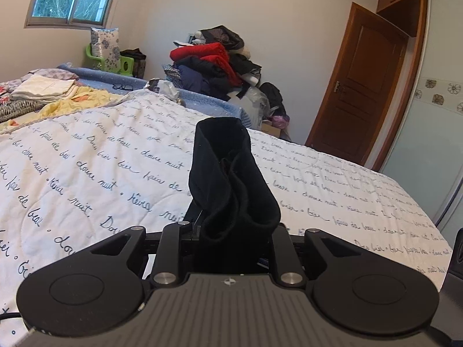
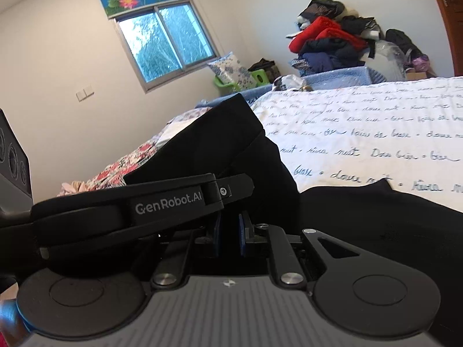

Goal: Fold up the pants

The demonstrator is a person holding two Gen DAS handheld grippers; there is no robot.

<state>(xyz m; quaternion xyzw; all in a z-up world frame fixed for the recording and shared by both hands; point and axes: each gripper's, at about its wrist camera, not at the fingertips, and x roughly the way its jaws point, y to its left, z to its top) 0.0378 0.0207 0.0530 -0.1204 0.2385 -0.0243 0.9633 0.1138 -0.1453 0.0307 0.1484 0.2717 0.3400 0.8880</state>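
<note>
Soft, limp black pants (image 1: 231, 179) bunch at twelve o'clock, clamped in the left hand-held gripper (image 1: 231, 231); the right hand-held gripper (image 2: 230, 228) looks nearly closed on their edge, best gripped at seams.

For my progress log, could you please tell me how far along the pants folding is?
Nothing looks finished yet. In hand: the left gripper is shut on a bunched part of the black fabric pants, raised above the white script-printed quilt. The right gripper sits by more of the black cloth. Left: flattening and folding.
</note>
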